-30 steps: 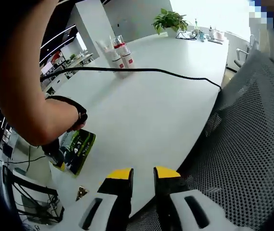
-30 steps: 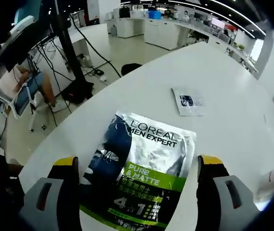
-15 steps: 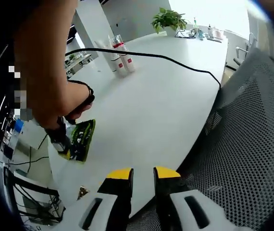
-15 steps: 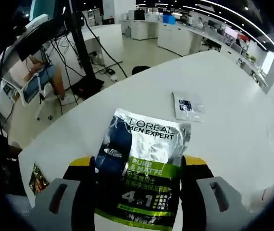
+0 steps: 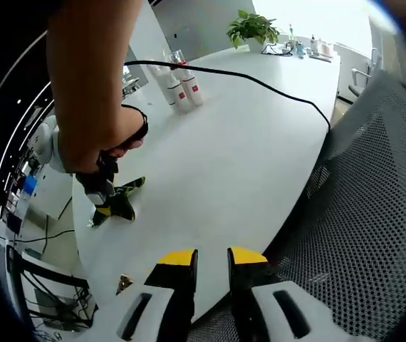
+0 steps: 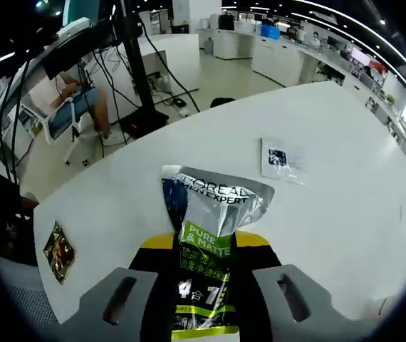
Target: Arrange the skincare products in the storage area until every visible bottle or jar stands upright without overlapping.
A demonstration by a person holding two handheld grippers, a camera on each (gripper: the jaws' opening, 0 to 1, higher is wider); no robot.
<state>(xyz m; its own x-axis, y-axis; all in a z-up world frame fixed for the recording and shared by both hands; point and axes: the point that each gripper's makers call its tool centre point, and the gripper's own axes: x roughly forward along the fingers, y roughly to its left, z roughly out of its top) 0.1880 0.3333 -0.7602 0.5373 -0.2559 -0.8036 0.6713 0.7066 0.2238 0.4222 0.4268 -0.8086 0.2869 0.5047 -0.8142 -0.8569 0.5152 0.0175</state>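
My right gripper (image 6: 206, 246) is shut on a silver, green and black L'Oreal pouch (image 6: 214, 206), which is pinched and creased between the jaws above the white table (image 6: 345, 214). In the left gripper view a person's hand holds that right gripper (image 5: 107, 187) with the pouch (image 5: 123, 203) tilted just above the table's left edge. A few white bottles with red labels (image 5: 180, 85) stand upright together at the far side of the table (image 5: 246, 142). My left gripper (image 5: 212, 258) sits over the near table edge, jaws close together with nothing between them.
A black cable (image 5: 260, 82) arcs over the table. A mesh chair (image 5: 374, 214) stands at the right, a potted plant (image 5: 253, 28) at the far end. A white sachet (image 6: 283, 158) and a small dark foil sachet (image 6: 59, 251) lie on the table.
My right gripper has shut on the pouch and raised it off the table; the pouch is now folded narrow. The left gripper has stayed put.
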